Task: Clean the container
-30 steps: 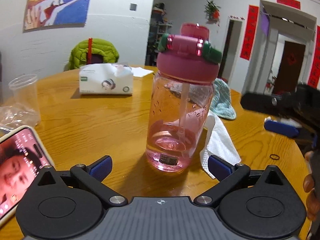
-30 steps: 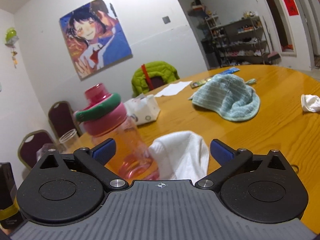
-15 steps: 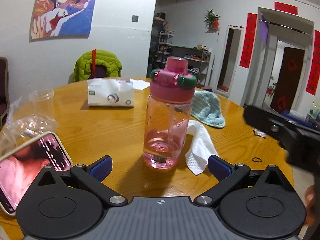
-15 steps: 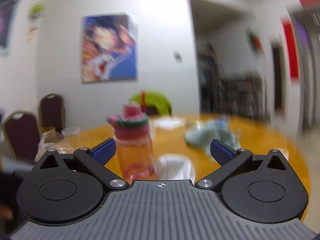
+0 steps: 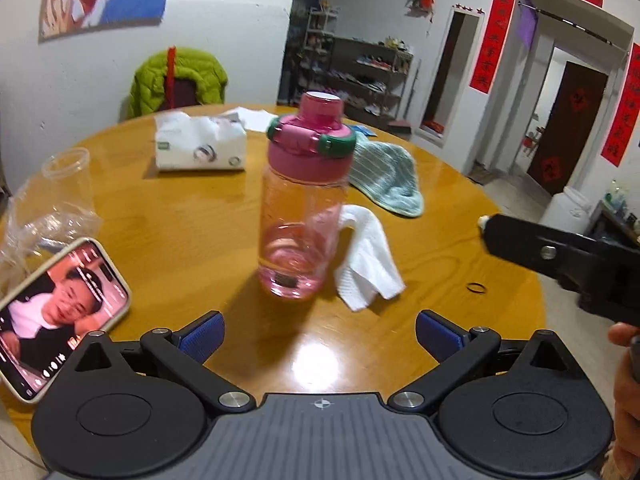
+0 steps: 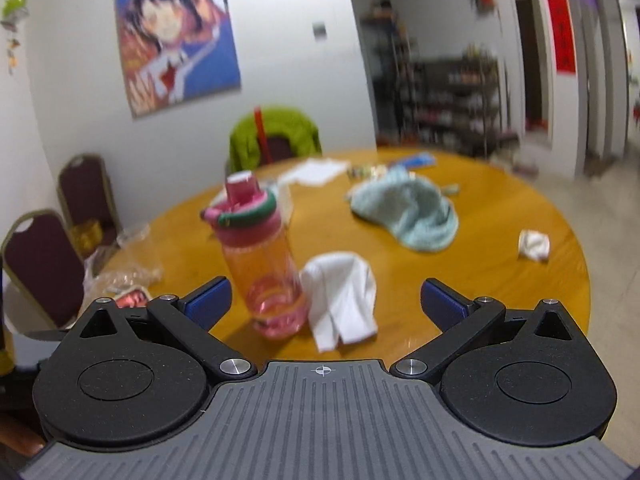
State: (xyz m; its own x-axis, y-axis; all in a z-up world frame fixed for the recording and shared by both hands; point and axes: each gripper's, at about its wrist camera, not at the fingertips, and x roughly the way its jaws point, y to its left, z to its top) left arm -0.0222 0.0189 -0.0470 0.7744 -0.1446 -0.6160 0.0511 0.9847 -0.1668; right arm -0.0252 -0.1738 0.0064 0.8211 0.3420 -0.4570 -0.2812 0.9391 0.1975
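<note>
A clear pink water bottle [image 5: 298, 220] with a pink and green lid stands upright on the round wooden table [image 5: 200, 216]. A white cloth [image 5: 366, 256] lies against its right side. My left gripper [image 5: 318, 334] is open and held back from the bottle, nothing between its blue pads. The right wrist view shows the same bottle [image 6: 266, 264] and white cloth [image 6: 342, 296] ahead of my open right gripper [image 6: 324, 300], which holds nothing. In the left wrist view the right gripper's black body [image 5: 560, 256] juts in from the right edge.
A phone [image 5: 56, 312] with a lit screen lies at the left, beside a clear plastic cup [image 5: 70, 178] and crumpled wrap. A tissue pack [image 5: 200, 144], a teal towel [image 5: 384, 176] and a small black ring [image 5: 476, 287] are on the table. Chairs stand around it.
Both grippers have pulled back and up from the bottle, so it looks smaller and lower in each view. The right gripper swung its view around. The bottle and cloth stayed put.
</note>
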